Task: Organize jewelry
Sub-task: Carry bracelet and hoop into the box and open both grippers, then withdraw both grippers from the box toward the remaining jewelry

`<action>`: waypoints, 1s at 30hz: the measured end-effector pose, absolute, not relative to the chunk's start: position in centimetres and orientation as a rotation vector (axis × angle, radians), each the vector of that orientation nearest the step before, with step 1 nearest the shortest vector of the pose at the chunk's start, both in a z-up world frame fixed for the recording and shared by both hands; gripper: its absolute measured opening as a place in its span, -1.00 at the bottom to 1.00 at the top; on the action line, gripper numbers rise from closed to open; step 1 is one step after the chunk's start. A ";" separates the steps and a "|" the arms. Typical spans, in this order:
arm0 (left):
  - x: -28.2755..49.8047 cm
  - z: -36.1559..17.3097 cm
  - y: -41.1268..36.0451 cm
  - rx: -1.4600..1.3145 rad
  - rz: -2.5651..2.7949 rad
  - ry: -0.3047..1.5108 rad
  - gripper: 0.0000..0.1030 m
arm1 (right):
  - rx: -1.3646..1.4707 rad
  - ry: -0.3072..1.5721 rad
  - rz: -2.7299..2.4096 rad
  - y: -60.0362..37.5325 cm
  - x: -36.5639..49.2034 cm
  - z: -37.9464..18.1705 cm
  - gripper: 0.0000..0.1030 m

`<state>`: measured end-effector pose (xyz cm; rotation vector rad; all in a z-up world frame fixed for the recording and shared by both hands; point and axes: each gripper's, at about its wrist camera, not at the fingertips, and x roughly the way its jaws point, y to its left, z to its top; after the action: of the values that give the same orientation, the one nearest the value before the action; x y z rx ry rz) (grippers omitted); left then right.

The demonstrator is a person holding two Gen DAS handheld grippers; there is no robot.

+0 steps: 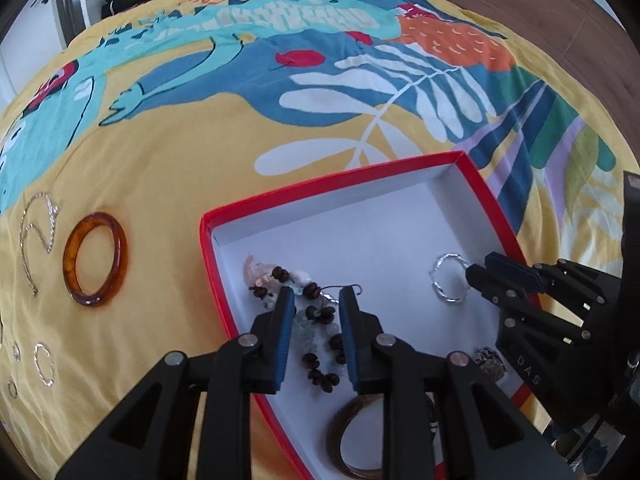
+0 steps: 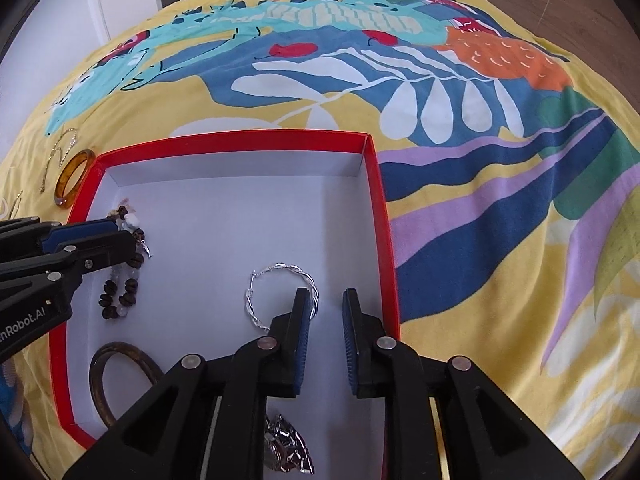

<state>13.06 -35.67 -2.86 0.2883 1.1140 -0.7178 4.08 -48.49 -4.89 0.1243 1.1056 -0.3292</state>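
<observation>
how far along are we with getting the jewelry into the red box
Partway. Already in the red box: the bead bracelet, twisted silver hoop, dark bangle and a metallic piece. Both grippers, left and right, are open over the box, holding nothing. Left on the bedspread: amber bangle, silver chain and small silver rings.

The box [image 1: 404, 170] lies on the bed [image 1: 168, 168], and both tools reach into it: the left tool [image 1: 316, 300] stands over the beaded bracelet [image 1: 320, 344], which lies between its fingers, while the right tool [image 2: 326, 300] has the twisted hoop [image 2: 280, 292] just ahead and to its left. Below the left tool lies a bangle [image 1: 352, 440] in the box; under the right tool lies a metal clasp piece [image 2: 288, 448]. Outside the box, left of the left tool, a ring bangle [image 1: 96, 258] and a chain [image 1: 38, 236] lie on the bed.
</observation>
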 end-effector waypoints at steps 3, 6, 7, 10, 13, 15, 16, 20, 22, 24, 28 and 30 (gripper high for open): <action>12.7 -1.8 -35.4 0.296 -0.741 1.091 -0.53 | 0.138 1.091 -0.344 -48.4 3.7 -4.1 -0.50; 12.3 -0.7 -34.9 0.300 -0.761 1.068 -0.50 | 0.152 1.075 -0.356 -48.0 3.3 -3.3 -0.42; 12.1 -0.2 -34.5 0.299 -0.767 1.057 -0.50 | 0.158 1.069 -0.361 -47.8 3.2 -3.0 -0.42; 11.7 1.1 -33.1 0.294 -0.768 1.021 -0.50 | 0.186 1.047 -0.377 -47.3 2.5 -1.9 -0.42; 11.7 2.3 -31.0 0.271 -0.750 1.000 -0.50 | 0.211 1.017 -0.380 -46.3 1.7 -0.6 -0.42; 11.8 2.8 -29.1 0.253 -0.726 0.994 -0.50 | 0.220 1.000 -0.371 -45.3 1.5 0.4 -0.42; 11.9 3.0 -28.2 0.248 -0.713 0.996 -0.50 | 0.220 0.993 -0.364 -44.7 1.5 0.8 -0.42; 12.1 3.9 -23.2 0.240 -0.627 0.981 -0.50 | 0.217 0.970 -0.323 -42.0 1.7 2.3 -0.42; 12.3 4.0 -21.1 0.247 -0.586 0.988 -0.50 | 0.219 0.961 -0.302 -40.5 2.0 3.0 -0.42; 12.5 4.2 -18.4 0.241 -0.530 0.988 -0.50 | 0.223 0.951 -0.275 -38.9 2.2 3.7 -0.41; 13.1 4.3 -13.2 0.213 -0.438 0.991 -0.50 | 0.213 0.941 -0.213 -35.2 3.0 4.6 -0.41; 13.5 4.2 -10.5 0.201 -0.388 0.986 -0.49 | 0.208 0.935 -0.177 -33.4 3.7 4.8 -0.33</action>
<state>13.49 -10.47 4.23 0.2007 0.9856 -0.3883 3.69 -33.35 4.84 0.2078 0.9351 -0.1773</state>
